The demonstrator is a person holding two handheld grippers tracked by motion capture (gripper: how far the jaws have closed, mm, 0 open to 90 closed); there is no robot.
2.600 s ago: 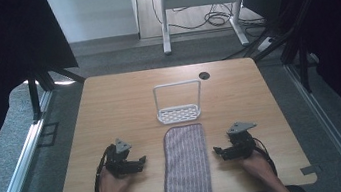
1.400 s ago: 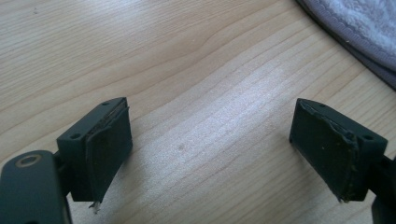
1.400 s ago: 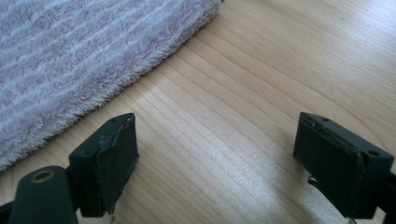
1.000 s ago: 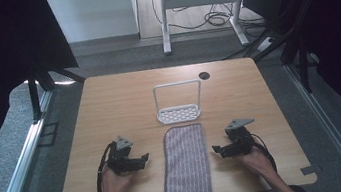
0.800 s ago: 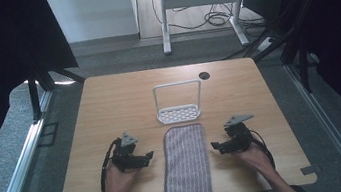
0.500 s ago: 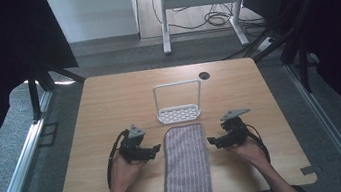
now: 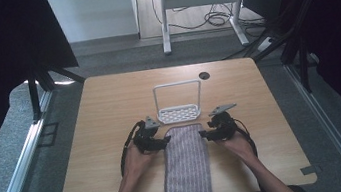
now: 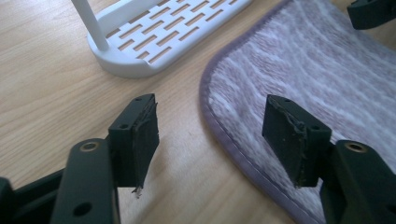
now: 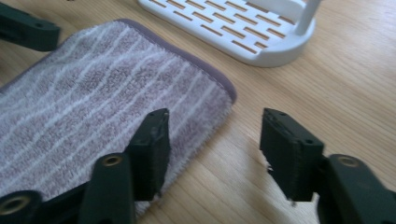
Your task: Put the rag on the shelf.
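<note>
High view: a striped mauve terry towel [image 7: 186, 167] is seen lying flat at six o'clock, just below a white slotted plastic rack [image 7: 178, 104].
Left gripper [image 8: 212, 140]: jaws apart, just narrowing, straddling the towel's corner.
Right gripper [image 9: 212, 149]: likewise, nothing pinched.
Advice: both far corners should be pinched together, hems well seated.

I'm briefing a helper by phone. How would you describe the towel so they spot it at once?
On the wooden table, look at the near edge, just before the white slotted rack. The towel lies flat there, a long mauve strip with pale stripes, the one soft thing.
</note>
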